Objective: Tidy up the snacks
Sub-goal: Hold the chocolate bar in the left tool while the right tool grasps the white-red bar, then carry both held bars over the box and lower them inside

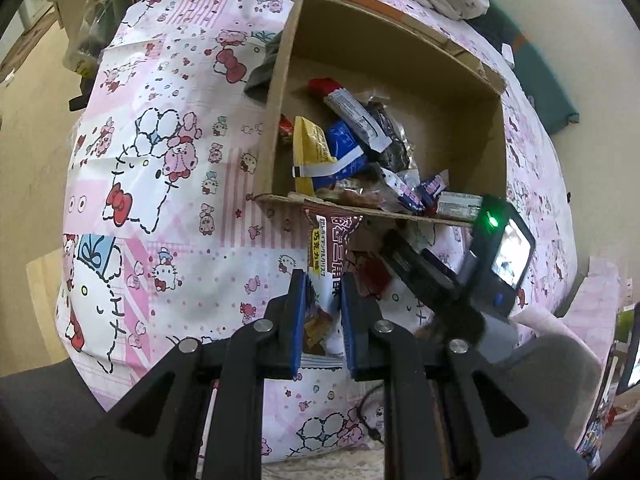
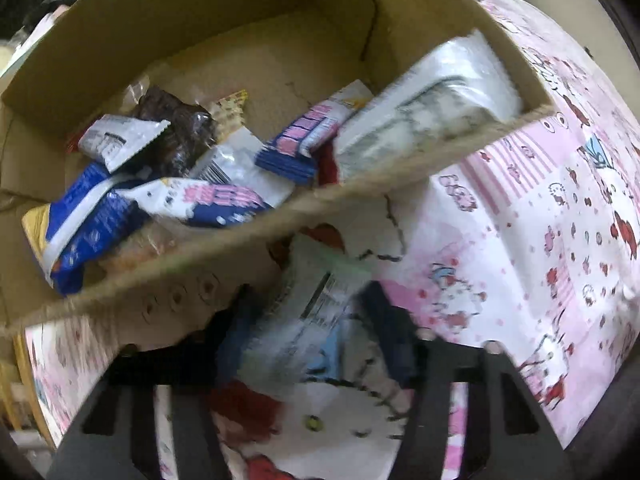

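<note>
Clamping a brown-and-white printed snack packet (image 1: 320, 280) in our left gripper (image 1: 322, 316), we hold it at 6 o'clock of the open cardboard box (image 1: 472, 148). Our right gripper (image 2: 316, 316) has a white barcode-printed wrapper (image 2: 312, 292) between its jaws; blur hides whether they press it.

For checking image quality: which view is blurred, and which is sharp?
Left wrist view: sharp, print on the brown snack packet is readable, fisheye bends the edges. Right wrist view: motion blur smears the white packet and the cardboard box rim.
</note>
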